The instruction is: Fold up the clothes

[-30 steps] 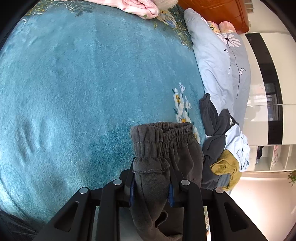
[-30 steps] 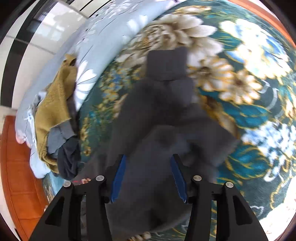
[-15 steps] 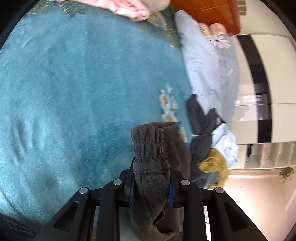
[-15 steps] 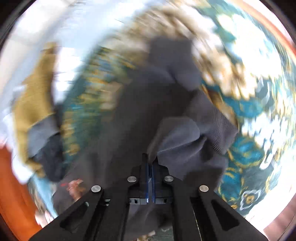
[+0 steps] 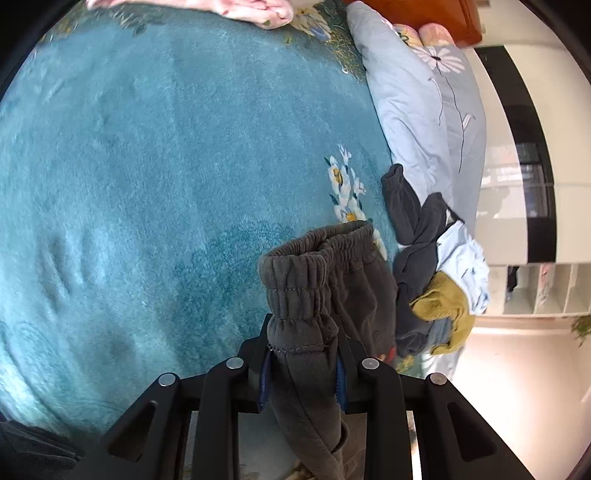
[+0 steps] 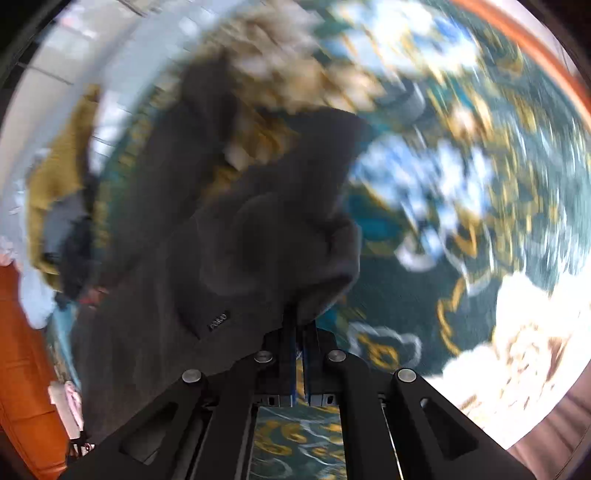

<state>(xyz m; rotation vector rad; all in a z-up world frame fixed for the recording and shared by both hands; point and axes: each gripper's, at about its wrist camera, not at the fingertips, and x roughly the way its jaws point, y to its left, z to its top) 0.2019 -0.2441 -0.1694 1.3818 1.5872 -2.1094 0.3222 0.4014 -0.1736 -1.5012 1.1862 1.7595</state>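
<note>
Matt grey fleece trousers [image 5: 314, 295] (ribbed waistband), plush teal blanket [image 5: 147, 166]

Two grippers are in view: the left gripper [image 5: 301, 363] and the right gripper [image 6: 299, 332]. One pair of grey sweatpants [image 5: 317, 291] is held. One heap of clothes [image 5: 432, 295] lies to the right; how many garments it holds cannot be counted. One teal blanket [image 5: 155, 155] covers the bed, with one pale blue quilt [image 5: 424, 96] far right and one pink cloth [image 5: 255, 9] at the far edge.
</note>
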